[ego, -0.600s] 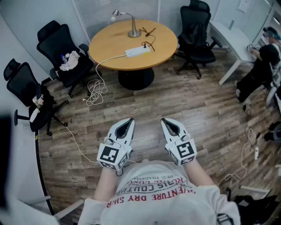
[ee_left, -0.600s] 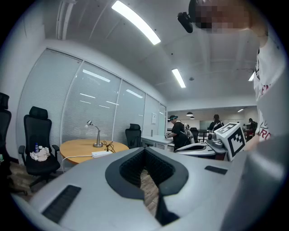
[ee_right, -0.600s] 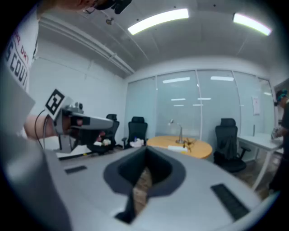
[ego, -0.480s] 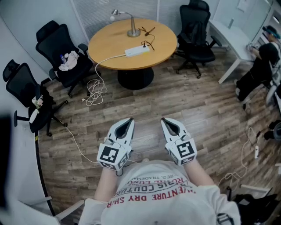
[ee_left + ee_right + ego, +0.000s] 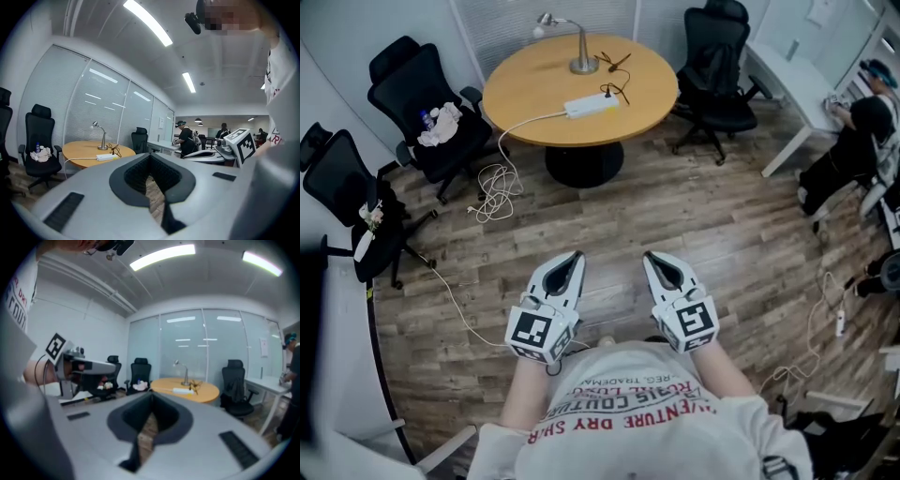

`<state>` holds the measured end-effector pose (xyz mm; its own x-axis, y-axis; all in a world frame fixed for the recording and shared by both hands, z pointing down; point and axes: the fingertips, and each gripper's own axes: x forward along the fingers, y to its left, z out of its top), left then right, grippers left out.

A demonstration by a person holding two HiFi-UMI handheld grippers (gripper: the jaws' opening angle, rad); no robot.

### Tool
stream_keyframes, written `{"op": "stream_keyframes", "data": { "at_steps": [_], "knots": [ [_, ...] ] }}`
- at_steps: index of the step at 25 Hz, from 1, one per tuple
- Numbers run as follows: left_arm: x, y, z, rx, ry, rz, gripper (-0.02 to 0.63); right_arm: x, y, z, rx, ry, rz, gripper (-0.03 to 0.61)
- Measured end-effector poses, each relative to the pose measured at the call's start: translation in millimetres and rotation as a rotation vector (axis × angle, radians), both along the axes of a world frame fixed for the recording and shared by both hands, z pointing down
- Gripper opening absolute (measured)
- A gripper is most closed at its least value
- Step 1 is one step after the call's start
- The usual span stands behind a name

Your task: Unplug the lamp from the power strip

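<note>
A silver desk lamp stands at the far side of a round wooden table. A white power strip lies on the table with the lamp's black plug and cord at its right end. My left gripper and right gripper are held side by side close to my body, well short of the table, both shut and empty. In the left gripper view the lamp and strip appear far off. The right gripper view shows the lamp and strip small and distant too.
Black office chairs stand left of the table and another chair stands right of it. The strip's white cable coils on the wooden floor. A person sits at a white desk on the right.
The table and chairs have slid slightly left and up in the head view. Both grippers keep their place and stay shut.
</note>
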<state>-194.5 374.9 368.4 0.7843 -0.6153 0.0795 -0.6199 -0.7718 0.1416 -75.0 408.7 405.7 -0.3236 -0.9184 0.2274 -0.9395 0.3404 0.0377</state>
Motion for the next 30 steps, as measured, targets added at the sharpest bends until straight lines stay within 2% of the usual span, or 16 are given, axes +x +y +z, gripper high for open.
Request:
{"op": "stream_keyframes", "data": {
  "at_steps": [10,18,23,30],
  "knots": [
    [5.8,-25.1,14.5,-0.035,0.005,-0.034,0.029,7.1,-27.0,14.8,-0.024,0.050,-0.039,0.031],
    [29.9,-75.5,29.6,-0.037,-0.026,-0.156,0.030,35.3,-91.6,30.3,-0.028,0.029,-0.158,0.031],
    [69.1,-125.8,24.7,-0.026,-0.050,-0.243,0.030,79.9,-156.2,26.2,-0.015,0.020,-0.235,0.031],
    [153.1,-195.5,22.7,-0.027,-0.062,-0.288,0.030,168.9,-232.7,21.2,-0.024,0.021,-0.280,0.031]
  ]
}}
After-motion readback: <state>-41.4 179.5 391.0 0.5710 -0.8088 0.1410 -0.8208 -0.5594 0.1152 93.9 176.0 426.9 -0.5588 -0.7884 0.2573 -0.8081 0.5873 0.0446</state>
